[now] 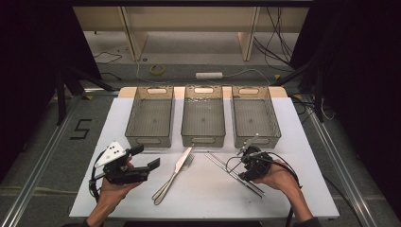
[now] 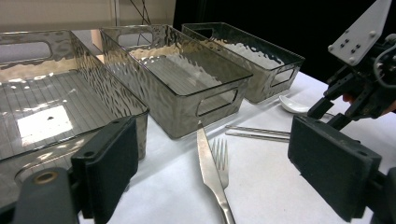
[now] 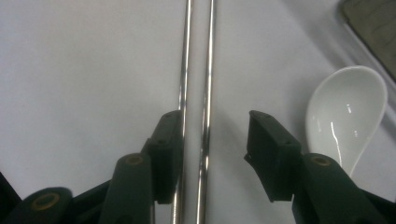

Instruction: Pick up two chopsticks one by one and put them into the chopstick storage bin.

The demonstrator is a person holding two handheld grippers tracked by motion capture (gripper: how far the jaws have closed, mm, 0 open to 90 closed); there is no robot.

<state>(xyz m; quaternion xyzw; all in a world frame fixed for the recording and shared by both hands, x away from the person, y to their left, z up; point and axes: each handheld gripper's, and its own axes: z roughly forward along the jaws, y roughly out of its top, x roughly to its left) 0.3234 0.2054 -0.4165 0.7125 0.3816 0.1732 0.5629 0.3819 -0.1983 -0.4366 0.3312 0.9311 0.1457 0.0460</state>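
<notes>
A: How is the right gripper set at this moment?

B: It is held low over the white table with its jaws parted around the two metal chopsticks. Nothing is pressed yet. One stick is seen touching the inner edge of one pad, the other is lying free in the gap.

A: So where are the chopsticks placed?

B: They are laid side by side, nearly parallel, flat on the table, just in front of the right-hand bin. A white spoon is lying just beside them, near the outer face of the other pad.

A: What could be spoiled from here?

B: If the jaws are closed unevenly, one stick may be caught and the other rolled away or left behind, since thin round metal is easily slipped. The spoon could also be nudged if the gripper is shifted sideways.

A: And the left gripper?

B: It is held wide open and empty, well apart, beside the knife and fork, which are lying crossed before the middle bin. The left bin is seen beyond it.
</notes>
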